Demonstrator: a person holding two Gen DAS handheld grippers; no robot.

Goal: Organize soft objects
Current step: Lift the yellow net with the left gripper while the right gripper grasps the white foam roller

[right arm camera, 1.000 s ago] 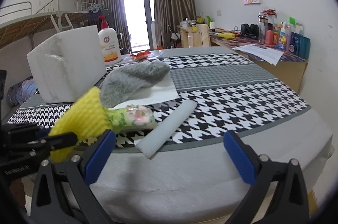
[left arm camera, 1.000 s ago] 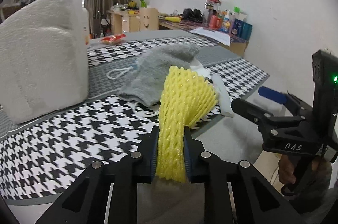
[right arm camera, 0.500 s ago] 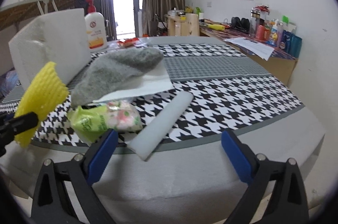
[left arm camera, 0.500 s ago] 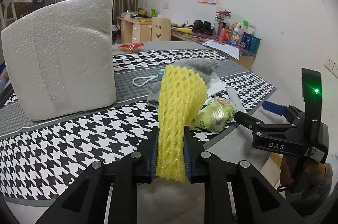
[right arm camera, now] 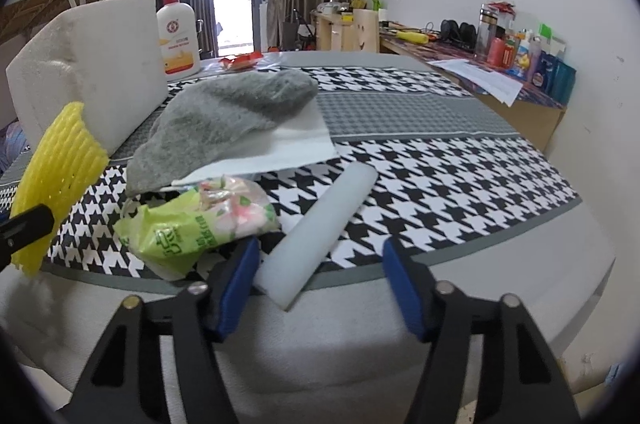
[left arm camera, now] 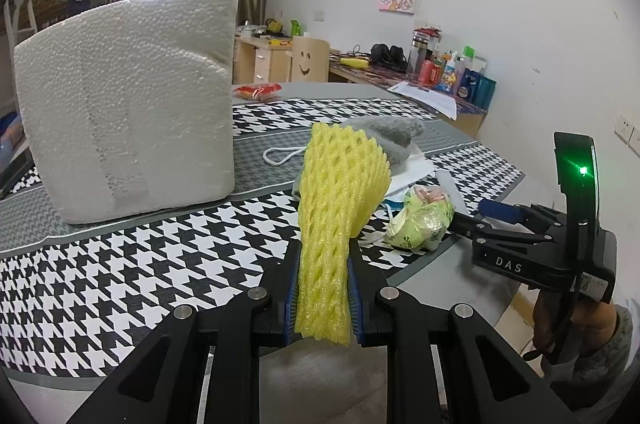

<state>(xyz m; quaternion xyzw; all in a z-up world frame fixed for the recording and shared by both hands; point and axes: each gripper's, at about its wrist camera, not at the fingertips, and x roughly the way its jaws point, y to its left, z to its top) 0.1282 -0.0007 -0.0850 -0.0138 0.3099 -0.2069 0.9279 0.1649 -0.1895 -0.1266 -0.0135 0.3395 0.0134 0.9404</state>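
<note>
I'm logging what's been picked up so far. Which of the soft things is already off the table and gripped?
The yellow foam net, pinched upright in the left gripper. The grey sock, green packet and white foam roll lie loose.

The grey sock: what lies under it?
Under the grey sock lies a white sheet, flat on the houndstooth cloth. A white cord loop shows beside it. Whatever else the sock covers cannot be seen.

Blk hand-held gripper (right arm camera: 320,276), blue pads (right arm camera: 402,288)
</note>
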